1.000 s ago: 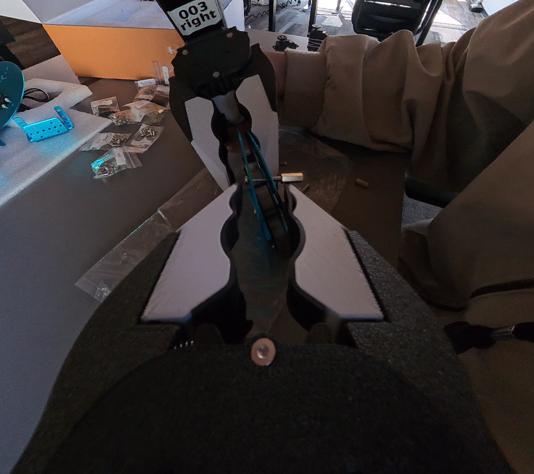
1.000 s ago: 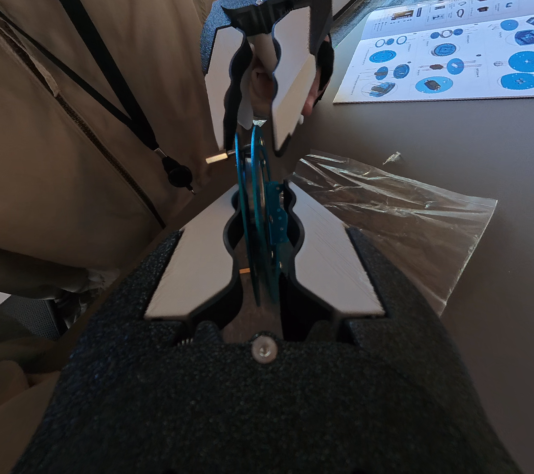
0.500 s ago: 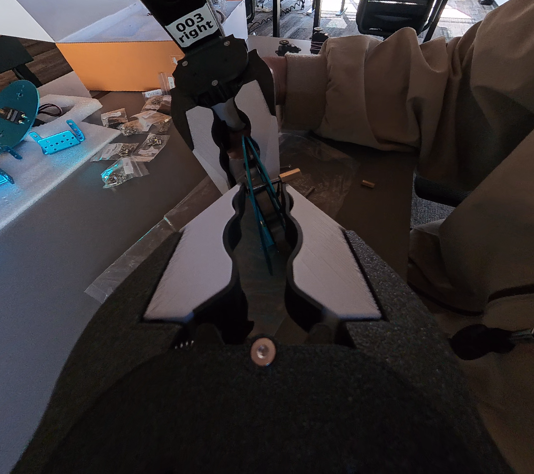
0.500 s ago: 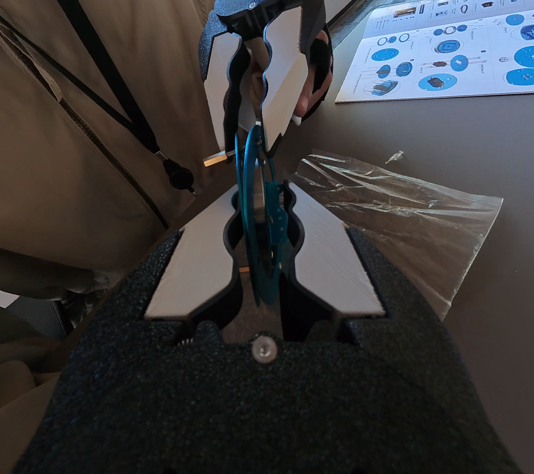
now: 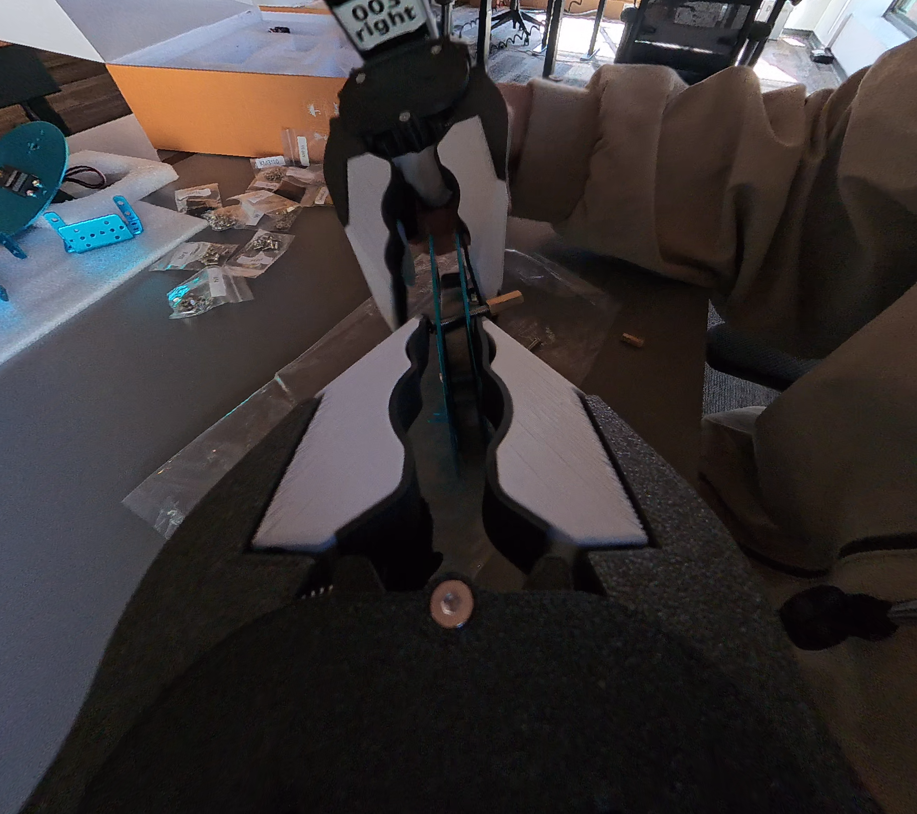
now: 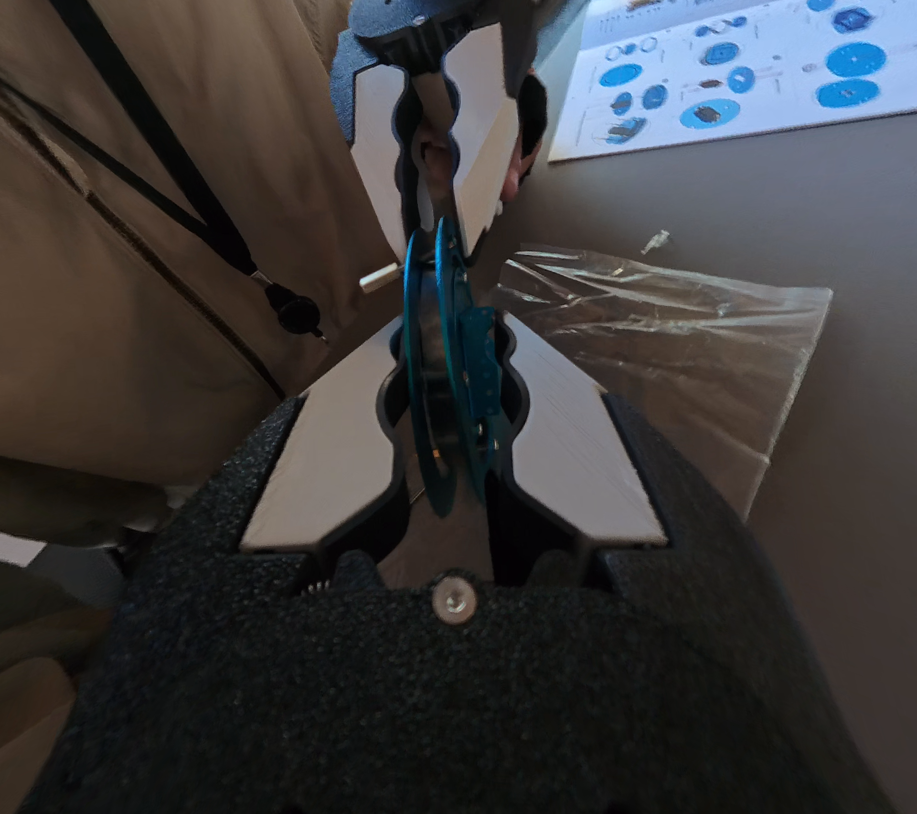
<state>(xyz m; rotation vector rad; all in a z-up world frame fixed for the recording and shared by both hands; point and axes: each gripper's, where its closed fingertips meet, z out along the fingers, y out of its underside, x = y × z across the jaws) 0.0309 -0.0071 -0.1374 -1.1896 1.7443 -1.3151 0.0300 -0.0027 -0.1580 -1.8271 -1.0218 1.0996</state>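
Note:
A blue assembly of two thin metal discs [image 5: 446, 393] on a threaded rod, with a brass standoff [image 5: 506, 298] sticking out of one side, hangs above the dark table. My left gripper [image 5: 454, 326] is shut on the discs' near edge. My right gripper [image 5: 441, 289] comes down from above and grips the far edge. In the right wrist view my right gripper [image 6: 446, 324] is shut on the discs [image 6: 422, 368] and a blue perforated bracket [image 6: 479, 358] fixed to them. The left gripper [image 6: 439, 244] pinches the top edge, and the standoff [image 6: 377, 279] points left.
A clear plastic bag [image 6: 645, 344] lies under the assembly, an illustrated sheet [image 6: 744, 61] beyond it. Small bags of screws [image 5: 223, 239], a blue bracket [image 5: 94, 234] on white foam, an open orange box [image 5: 208, 96] stand left. A tan sleeve [image 5: 694, 175] fills the right. Left and right tips are no more than a few centimetres apart.
Both grippers keep their hold. The discs have turned from slanted to nearly upright in the left wrist view, and the two grippers have swung a little with them.

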